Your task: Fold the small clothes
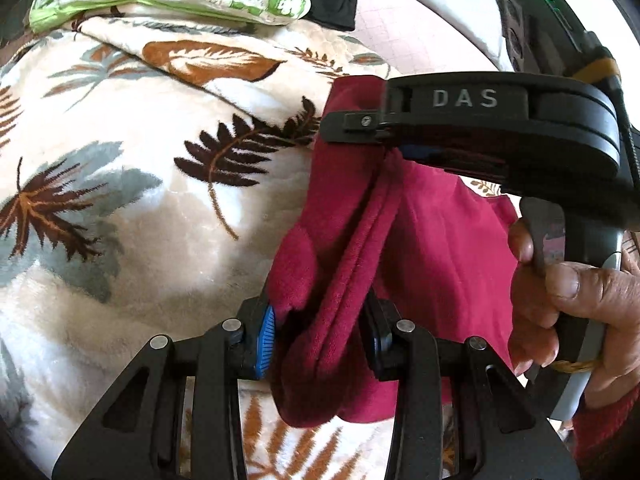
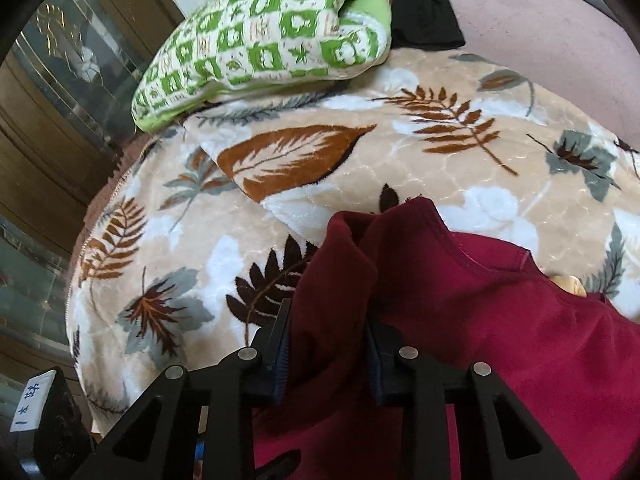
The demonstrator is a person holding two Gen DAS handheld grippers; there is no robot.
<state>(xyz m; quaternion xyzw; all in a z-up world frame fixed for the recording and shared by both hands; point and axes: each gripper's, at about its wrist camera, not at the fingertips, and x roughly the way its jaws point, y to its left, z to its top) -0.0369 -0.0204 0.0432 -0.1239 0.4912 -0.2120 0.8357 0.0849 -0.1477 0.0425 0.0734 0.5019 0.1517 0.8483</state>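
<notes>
Left gripper [image 1: 320,340]: nearest the left wrist camera; its jaws are closed on a bunched, doubled-over roll of the red garment [image 1: 420,240], which fills the gap between the blue pads.
Right gripper [image 2: 326,344]: its jaws pinch a thick ridge of the same red cloth, seen close in the right wrist view; in the left wrist view it [image 1: 384,142] comes in from the right and clamps the garment's upper edge.
Right hand [image 1: 568,300]: wrapped round the handle of the right gripper, at the right edge of the left wrist view.
Garment position: held up between the two grippers, gathered in vertical folds near the left one; the rest spreads to the right and seems to rest on the leaf-print blanket [image 2: 360,160]. A stitched hem shows along its far edge.
Surface: a bed or couch covered by the blanket, not a bench; which one I cannot tell.
Far side: a green-and-white checked pillow [image 2: 260,36] lies on the blanket, with dark cloth [image 2: 424,12] just beside it on the right.
Progress: early to middle, by my judgement. The cloth is grasped at two points and partly doubled, but it is rumpled, not flat.
Left to do: lay it out, bring the edges together, press a neat fold and release. No finished folded pieces are in view.
</notes>
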